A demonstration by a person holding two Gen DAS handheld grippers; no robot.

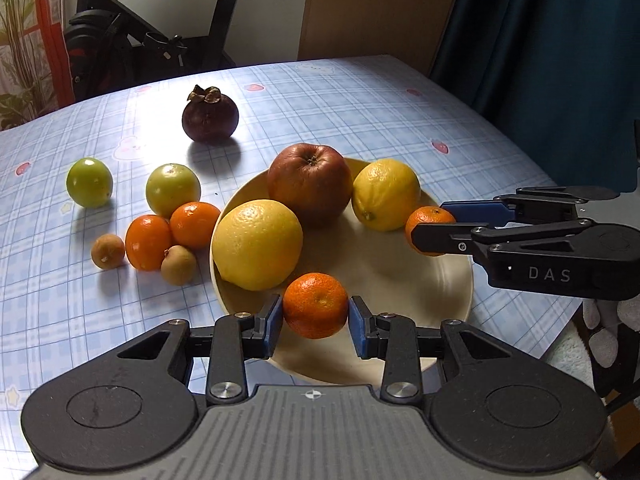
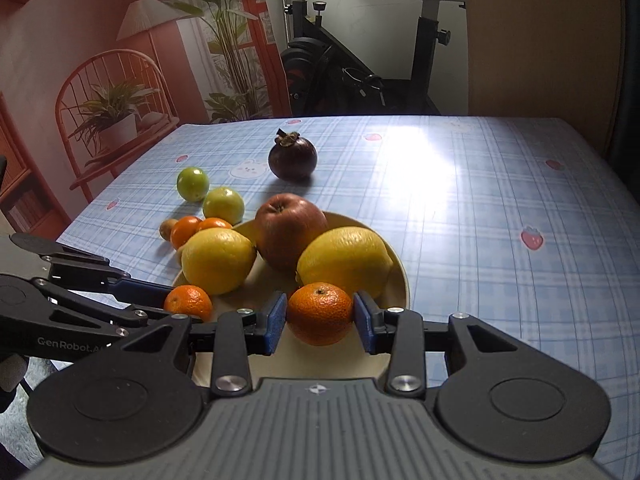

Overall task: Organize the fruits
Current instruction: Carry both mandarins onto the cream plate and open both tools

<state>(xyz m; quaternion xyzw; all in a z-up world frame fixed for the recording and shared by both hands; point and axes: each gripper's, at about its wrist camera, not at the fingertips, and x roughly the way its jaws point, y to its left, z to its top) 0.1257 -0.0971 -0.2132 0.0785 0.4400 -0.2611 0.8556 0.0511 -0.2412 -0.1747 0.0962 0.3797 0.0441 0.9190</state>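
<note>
A blue plaid tablecloth (image 1: pixel 360 92) covers the table, with an exercise bike behind it. The cream plate (image 1: pixel 400 292) holds a red apple (image 1: pixel 310 184) at its far side and two lemons (image 1: pixel 258 244) in front of the apple. Above the plate's near edge, the left gripper (image 1: pixel 316 318) clamps one mandarin (image 1: pixel 316 306); beside it, the right gripper (image 2: pixel 320 316) clamps another mandarin (image 2: pixel 320 314). Left of the plate lie more small fruits; a mangosteen (image 1: pixel 210 118) sits beyond it.
</note>
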